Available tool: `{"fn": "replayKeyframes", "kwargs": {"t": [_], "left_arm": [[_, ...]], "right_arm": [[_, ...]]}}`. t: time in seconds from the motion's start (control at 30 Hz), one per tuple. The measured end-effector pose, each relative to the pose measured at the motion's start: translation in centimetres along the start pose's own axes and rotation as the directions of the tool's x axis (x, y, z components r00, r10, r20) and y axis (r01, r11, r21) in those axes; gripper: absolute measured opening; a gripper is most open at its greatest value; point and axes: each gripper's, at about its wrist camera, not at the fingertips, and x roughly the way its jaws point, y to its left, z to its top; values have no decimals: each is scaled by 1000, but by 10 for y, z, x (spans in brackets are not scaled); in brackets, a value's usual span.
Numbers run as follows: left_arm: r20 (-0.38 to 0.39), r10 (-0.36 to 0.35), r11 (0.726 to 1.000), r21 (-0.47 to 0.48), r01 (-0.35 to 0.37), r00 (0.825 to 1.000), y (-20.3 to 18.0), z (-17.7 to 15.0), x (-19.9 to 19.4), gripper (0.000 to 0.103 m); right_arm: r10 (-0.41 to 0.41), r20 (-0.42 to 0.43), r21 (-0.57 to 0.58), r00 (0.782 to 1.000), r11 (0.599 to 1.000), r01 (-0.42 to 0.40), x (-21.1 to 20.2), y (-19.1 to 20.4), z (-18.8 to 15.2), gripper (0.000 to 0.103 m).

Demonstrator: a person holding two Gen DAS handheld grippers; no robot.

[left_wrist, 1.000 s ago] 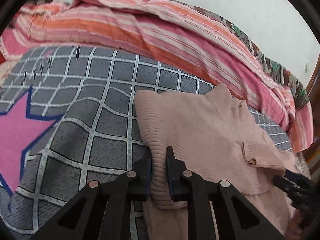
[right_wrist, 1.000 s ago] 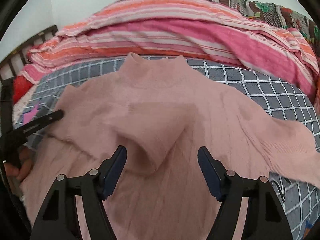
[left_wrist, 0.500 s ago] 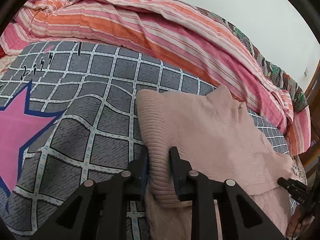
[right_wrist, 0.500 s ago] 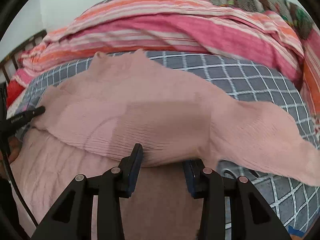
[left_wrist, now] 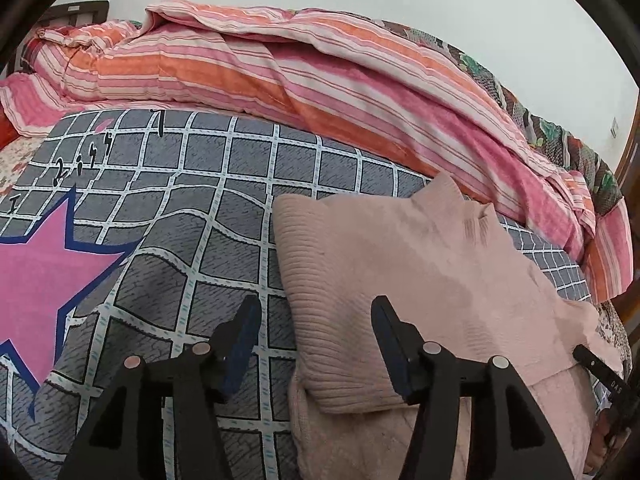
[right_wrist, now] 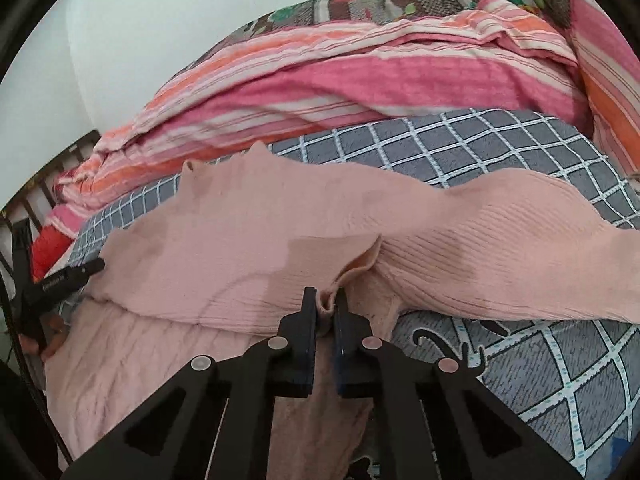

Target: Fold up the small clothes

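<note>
Pink ribbed knit — a small sweater (left_wrist: 420, 280) lies on the bed, spread over a grey bedspread (left_wrist: 180, 200) with a white grid and a big pink star outlined in blue. Its collar points toward the heaped striped quilt (left_wrist: 300, 80) at the far side. One sleeve is folded across the body; the other sleeve (right_wrist: 520, 248) trails out to the right over the grid in the right wrist view.

Left gripper (left_wrist: 316, 340): fingers spread wide, holding nothing. One finger hangs over bare bedspread, the other over the sweater, and the folded edge of the knit lies between them, untouched by either as far as I can see.

Right gripper (right_wrist: 325, 316): fingers drawn nearly together, pinching a small bunched fold of the sweater. The knit puckers upward from the pinch in a short ridge. Cable-knit texture of the sweater's lower body shows under and to the left of the fingers.

In the right wrist view the left gripper's black finger tip shows at the sweater's left edge, with a bit of the person's hand (right_wrist: 44, 344) behind it. In the left wrist view the right gripper appears at the far right edge — mostly cropped, its grip not readable from there.

Pale wall (left_wrist: 400, 0) behind the quilt; dark wooden headboard slats (right_wrist: 44, 184) at left in the right wrist view.
</note>
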Motion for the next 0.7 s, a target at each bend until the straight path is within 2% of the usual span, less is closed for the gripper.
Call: {"fn": "replayKeyframes", "kwargs": {"t": [0.17, 0.57, 0.7], "left_arm": [[-1, 2, 1000, -12, -2, 1000, 2, 0, 1, 55], [-28, 21, 1000, -4, -21, 999, 1, -1, 5, 60], [-24, 17, 1000, -7, -18, 1000, 1, -1, 5, 61]], "right_arm": [[-5, 61, 9, 998, 1000, 4, -10, -1, 0, 6], [-77, 11, -9, 997, 997, 77, 0, 3, -1, 6], [-56, 75, -5, 996, 998, 56, -13, 2, -3, 6]]}}
